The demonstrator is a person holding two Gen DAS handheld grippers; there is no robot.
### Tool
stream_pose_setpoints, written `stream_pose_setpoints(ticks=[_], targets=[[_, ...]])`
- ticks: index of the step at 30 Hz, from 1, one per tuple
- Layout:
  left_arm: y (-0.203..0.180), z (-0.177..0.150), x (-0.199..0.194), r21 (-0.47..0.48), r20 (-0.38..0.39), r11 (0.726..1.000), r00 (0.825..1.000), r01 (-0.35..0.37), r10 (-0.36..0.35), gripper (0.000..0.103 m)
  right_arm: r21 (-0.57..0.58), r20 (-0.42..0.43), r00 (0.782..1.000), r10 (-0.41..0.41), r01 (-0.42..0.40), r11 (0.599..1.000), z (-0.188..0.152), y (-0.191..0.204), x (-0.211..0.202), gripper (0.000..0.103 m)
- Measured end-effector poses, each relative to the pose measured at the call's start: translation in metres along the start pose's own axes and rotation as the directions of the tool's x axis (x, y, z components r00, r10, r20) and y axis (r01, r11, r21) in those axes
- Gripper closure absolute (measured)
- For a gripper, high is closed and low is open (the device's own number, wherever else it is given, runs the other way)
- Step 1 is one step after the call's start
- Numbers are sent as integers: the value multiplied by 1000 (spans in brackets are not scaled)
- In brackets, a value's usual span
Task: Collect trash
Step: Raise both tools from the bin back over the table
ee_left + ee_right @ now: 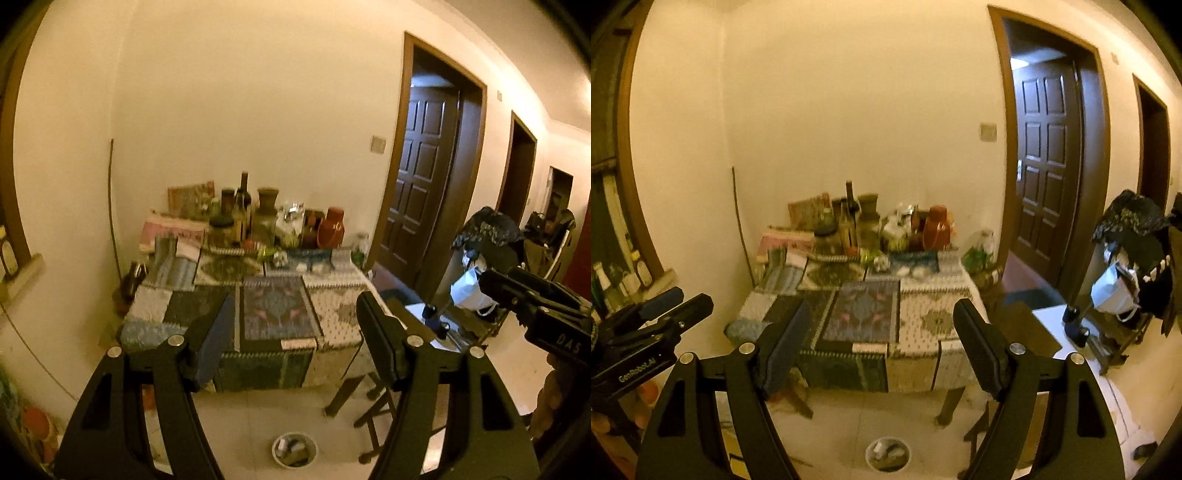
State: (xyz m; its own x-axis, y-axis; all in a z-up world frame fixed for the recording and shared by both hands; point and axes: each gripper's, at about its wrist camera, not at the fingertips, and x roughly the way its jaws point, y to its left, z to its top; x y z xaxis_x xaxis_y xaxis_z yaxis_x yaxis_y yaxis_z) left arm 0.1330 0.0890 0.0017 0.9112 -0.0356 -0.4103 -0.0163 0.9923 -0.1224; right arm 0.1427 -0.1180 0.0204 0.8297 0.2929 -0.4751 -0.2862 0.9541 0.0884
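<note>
A table with a patchwork cloth stands ahead against the wall; it also shows in the right wrist view. Small white crumpled scraps lie on the cloth near its back right, and one shows in the left wrist view. A small round bin with trash in it sits on the floor below; it also shows in the right wrist view. My left gripper is open and empty, held well short of the table. My right gripper is open and empty too.
Bottles and jars crowd the table's back edge. A folding stool stands at the table's right. A white side table and a rack with bags are on the right. A dark door stands ajar.
</note>
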Motion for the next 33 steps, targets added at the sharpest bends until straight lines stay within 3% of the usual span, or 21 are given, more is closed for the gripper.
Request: stream_pose_setpoints(ticks=[2, 4, 6, 10, 19, 28, 33], targets=[[-1, 6, -4, 12, 23, 1000, 1000, 1, -1, 31, 1, 26, 1000, -12, 12, 1000, 4, -1, -5, 26], [-3, 10, -5, 22, 37, 1000, 999, -5, 4, 28, 2, 41, 999, -26, 26, 1000, 7, -5, -6, 18], [-5, 14, -1, 30, 47, 999, 999, -10, 9, 18, 7, 54, 998, -44, 44, 999, 10, -8, -5, 14], [-10, 20, 14, 24, 74, 999, 997, -25, 23, 7, 26, 50, 997, -67, 66, 998, 13, -21, 9, 14], [-29, 54, 92, 37, 86, 997, 994, -67, 64, 7, 69, 44, 998, -52, 49, 996, 41, -71, 70, 13], [-62, 105, 186, -2, 87, 997, 993, -79, 79, 7, 29, 46, 997, -54, 53, 998, 87, -119, 129, 13], [-73, 113, 226, -13, 70, 995, 993, -97, 97, 7, 23, 20, 999, -35, 35, 999, 98, -139, 162, 13]])
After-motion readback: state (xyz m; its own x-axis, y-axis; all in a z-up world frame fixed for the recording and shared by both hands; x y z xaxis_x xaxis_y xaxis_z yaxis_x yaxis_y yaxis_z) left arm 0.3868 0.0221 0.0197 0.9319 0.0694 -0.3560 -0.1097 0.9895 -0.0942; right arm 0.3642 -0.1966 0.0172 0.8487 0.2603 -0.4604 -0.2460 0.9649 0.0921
